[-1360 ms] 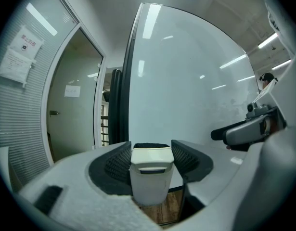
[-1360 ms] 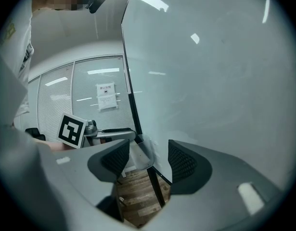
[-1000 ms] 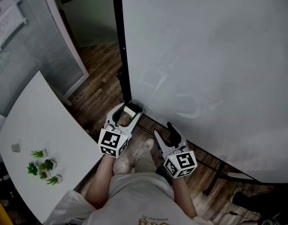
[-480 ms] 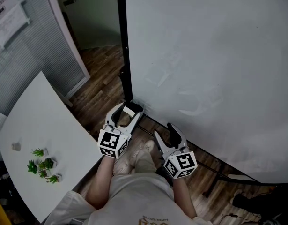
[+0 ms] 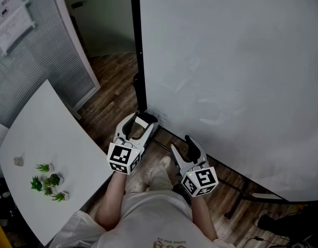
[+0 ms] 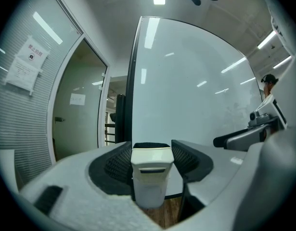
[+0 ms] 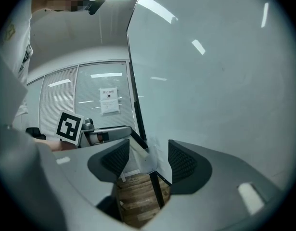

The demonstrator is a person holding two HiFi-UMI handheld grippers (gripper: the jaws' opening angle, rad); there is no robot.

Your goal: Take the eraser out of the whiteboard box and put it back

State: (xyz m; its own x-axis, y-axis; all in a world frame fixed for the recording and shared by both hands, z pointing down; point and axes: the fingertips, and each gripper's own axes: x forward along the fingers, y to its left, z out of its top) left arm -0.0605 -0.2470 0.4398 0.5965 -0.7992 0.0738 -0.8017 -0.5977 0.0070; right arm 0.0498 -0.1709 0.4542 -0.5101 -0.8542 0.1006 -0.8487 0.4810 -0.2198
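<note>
We stand on a wood floor (image 5: 115,94) before a big whiteboard (image 5: 226,76). A white table (image 5: 50,133) with small plants (image 5: 47,182) lies to the left, seen only in the head view. Our left gripper (image 5: 140,120) is clenched on the cream eraser (image 6: 150,172), held level near the board's lower left corner. Our right gripper (image 7: 148,158) is released, with nothing between its pads. Only its view shows a clear box (image 7: 148,161) on the board's edge, far beyond the jaws, and a notice (image 7: 108,100) on the blinds. The left gripper view alone shows a doorway (image 6: 78,109) left of the board.
</note>
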